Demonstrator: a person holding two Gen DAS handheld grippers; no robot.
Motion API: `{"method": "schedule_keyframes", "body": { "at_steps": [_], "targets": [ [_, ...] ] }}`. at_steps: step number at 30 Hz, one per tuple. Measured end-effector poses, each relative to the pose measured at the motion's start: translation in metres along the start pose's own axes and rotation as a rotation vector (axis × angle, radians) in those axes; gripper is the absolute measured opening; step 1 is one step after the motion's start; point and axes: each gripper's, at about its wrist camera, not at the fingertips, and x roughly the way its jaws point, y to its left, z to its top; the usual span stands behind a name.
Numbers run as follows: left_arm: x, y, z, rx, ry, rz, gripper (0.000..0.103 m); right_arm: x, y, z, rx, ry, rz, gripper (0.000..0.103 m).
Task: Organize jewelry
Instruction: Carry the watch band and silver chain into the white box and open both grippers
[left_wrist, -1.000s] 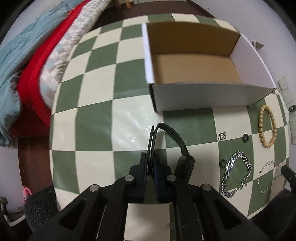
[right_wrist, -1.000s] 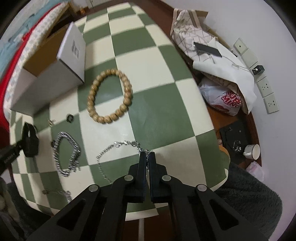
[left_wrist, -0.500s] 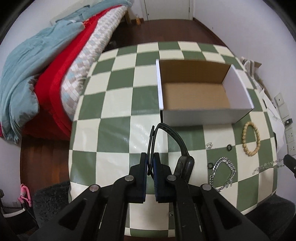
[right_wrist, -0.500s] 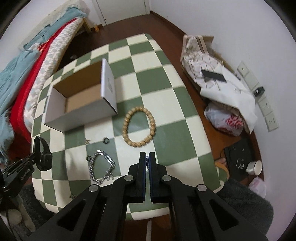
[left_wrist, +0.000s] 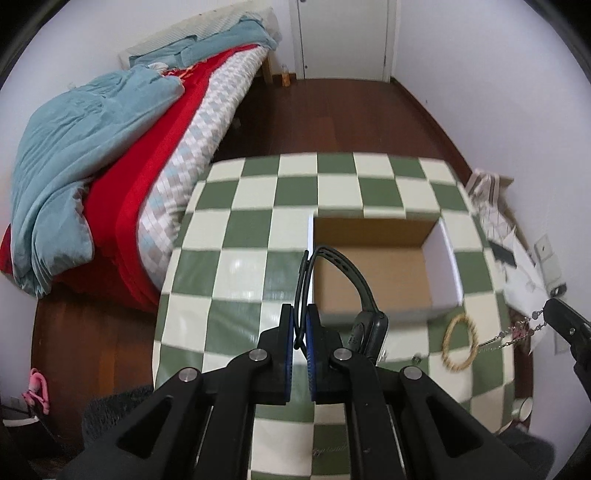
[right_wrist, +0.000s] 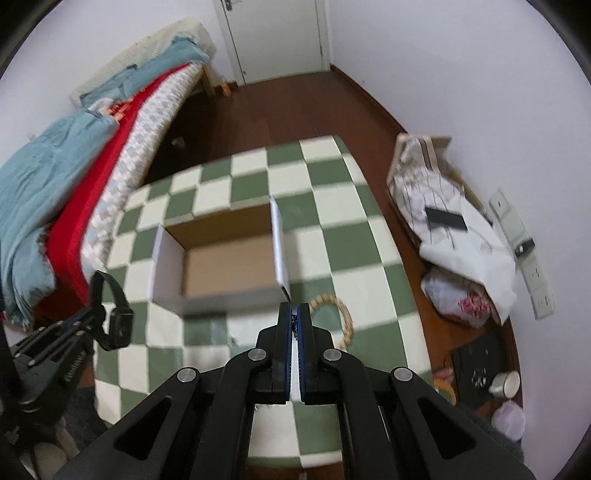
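the left gripper (left_wrist: 301, 325) is clenched on the thin strap of a black watch (left_wrist: 365, 325). the strap makes a loop above the fingertips, and the watch body hangs just right of the right finger, in the air over the table (left_wrist: 243, 236). in the right wrist view the same watch (right_wrist: 118, 321) shows at the left edge, held up by the left gripper in front of the near left corner of the box.

the right gripper (right_wrist: 294, 321) is also clenched, with a fine dark piece of chain visible between its pads. in the left wrist view, at the right edge, this gripper holds a thin silver chain (left_wrist: 517, 332) that hangs from its tip and stretches to the left, above the table's right side.

the cardboard box (left_wrist: 384, 269) stands open on the green and cream checkered table, white outside and brown inside. nothing is seen inside it. a bracelet of wooden beads (left_wrist: 460, 343) lies flat on the table just near of the box's right corner, apart from both grippers. the small things near it are too blurred to tell.

left of the table is a bed (left_wrist: 110, 166) with a red cover and a blue blanket. on the right, against the wall, lie some bags (right_wrist: 450, 236).
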Motion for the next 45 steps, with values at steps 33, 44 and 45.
{"method": "schedule_keyframes", "body": {
  "at_steps": [33, 44, 45],
  "targets": [
    [0.123, 0.012, 0.096, -0.149, 0.192, -0.164, 0.065, 0.163, 0.04, 0.096, -0.059, 0.257, 0.059, 0.053],
    [0.104, 0.029, 0.072, -0.075, 0.076, 0.045, 0.103, 0.151, 0.044, 0.07, -0.14, 0.237, -0.071, 0.099],
    [0.102, 0.031, 0.068, -0.077, 0.072, 0.052, 0.103, 0.151, 0.044, 0.067, -0.143, 0.234, -0.077, 0.1]
  ]
}}
